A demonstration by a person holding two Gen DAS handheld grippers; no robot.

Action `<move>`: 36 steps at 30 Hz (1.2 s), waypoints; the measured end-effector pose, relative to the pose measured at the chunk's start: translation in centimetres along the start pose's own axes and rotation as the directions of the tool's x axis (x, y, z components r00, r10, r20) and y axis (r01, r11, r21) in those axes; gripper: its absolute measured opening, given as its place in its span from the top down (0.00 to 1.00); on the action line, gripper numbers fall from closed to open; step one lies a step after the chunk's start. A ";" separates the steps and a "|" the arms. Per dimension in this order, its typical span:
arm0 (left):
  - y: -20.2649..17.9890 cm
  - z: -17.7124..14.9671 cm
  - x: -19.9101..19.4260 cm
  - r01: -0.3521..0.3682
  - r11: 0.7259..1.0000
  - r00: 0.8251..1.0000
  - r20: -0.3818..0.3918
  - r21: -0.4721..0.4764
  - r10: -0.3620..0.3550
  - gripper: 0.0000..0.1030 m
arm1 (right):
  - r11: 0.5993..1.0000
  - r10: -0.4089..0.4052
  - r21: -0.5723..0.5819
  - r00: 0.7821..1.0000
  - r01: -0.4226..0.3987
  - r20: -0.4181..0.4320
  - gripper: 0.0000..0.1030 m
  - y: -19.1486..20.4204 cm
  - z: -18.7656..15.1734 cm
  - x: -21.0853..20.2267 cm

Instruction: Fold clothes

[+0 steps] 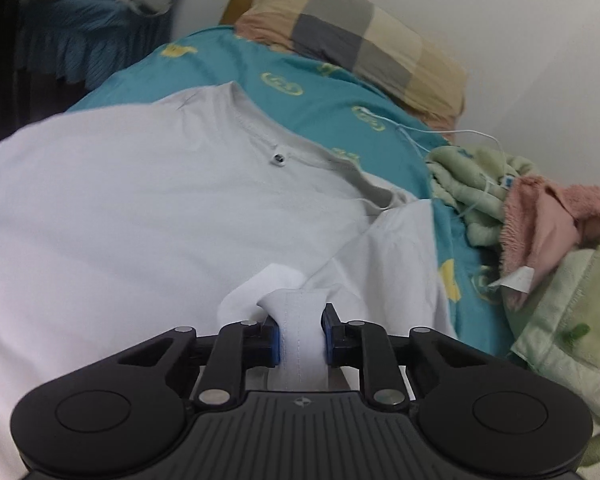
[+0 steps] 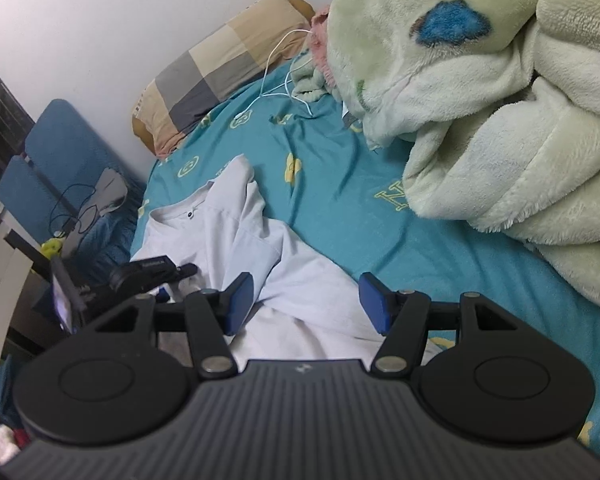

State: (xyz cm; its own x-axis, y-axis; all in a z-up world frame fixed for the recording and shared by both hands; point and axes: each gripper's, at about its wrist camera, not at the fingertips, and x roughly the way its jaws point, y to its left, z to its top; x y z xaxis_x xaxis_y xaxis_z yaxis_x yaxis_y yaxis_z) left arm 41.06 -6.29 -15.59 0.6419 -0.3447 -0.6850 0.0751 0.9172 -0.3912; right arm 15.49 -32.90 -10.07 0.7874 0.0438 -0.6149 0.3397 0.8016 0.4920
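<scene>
A white collared shirt (image 1: 140, 208) lies spread on the teal bedsheet (image 1: 312, 92), its collar and a small dark button toward the pillow. My left gripper (image 1: 302, 316) is shut on a bunched, stitched strip of the shirt's edge, which stands between the blue pads. In the right wrist view the same shirt (image 2: 236, 232) lies crumpled at the bed's left side. My right gripper (image 2: 306, 300) hovers over its near part, jaws wide open with nothing between them. The black housing of the left tool (image 2: 144, 276) shows at the shirt's left edge.
A checked pillow (image 2: 220, 68) lies at the head of the bed against the white wall. A bulky green fleece blanket (image 2: 480, 120) with a pink cloth (image 1: 548, 216) fills the right side. A white cable (image 2: 284, 64) trails over the sheet. A blue chair (image 2: 60, 168) stands left of the bed.
</scene>
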 end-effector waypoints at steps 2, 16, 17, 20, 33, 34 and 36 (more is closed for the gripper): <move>-0.5 0.1 -1.0 -0.011 0.999 1.000 -0.005 0.052 0.011 0.91 | 1.000 -0.006 0.002 1.000 0.006 0.009 0.40 -0.1 0.0 -0.2; -3.3 11.9 -0.8 -0.155 0.978 0.973 0.191 0.140 0.127 0.93 | 1.000 -0.002 -0.001 1.000 0.002 0.007 0.40 0.2 -0.4 -0.5; -2.6 11.8 0.4 -0.161 0.979 0.975 0.171 0.126 0.139 0.90 | 1.000 -0.002 -0.008 1.000 0.002 0.005 0.40 0.4 -0.4 -0.3; 0.2 9.9 3.8 -0.164 0.985 0.984 0.073 0.061 0.160 0.76 | 0.999 -0.009 -0.038 1.000 0.008 -0.009 0.40 1.0 -0.6 0.6; 1.8 2.1 -9.9 -0.213 0.969 0.977 0.031 0.127 0.211 0.40 | 0.982 -0.017 -0.188 1.000 0.012 -0.025 0.41 3.4 -1.7 0.5; 1.2 1.2 -12.0 -0.209 0.967 0.978 0.043 0.146 0.205 0.40 | 0.978 -0.012 -0.210 1.000 0.006 -0.028 0.41 3.7 -1.9 0.1; 0.1 -1.0 -16.3 -0.195 0.964 0.980 0.073 0.179 0.184 0.40 | 0.966 0.002 -0.257 1.000 -0.010 -0.029 0.41 4.2 -2.3 -1.0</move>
State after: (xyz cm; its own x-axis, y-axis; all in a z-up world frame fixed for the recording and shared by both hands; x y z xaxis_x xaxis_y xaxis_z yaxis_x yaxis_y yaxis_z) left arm 29.88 -0.80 -5.06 0.6983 -0.1543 -0.6990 0.0842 0.9874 -0.1338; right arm 14.96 -28.22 -8.87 0.7725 0.0629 -0.6319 0.1888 0.9273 0.3232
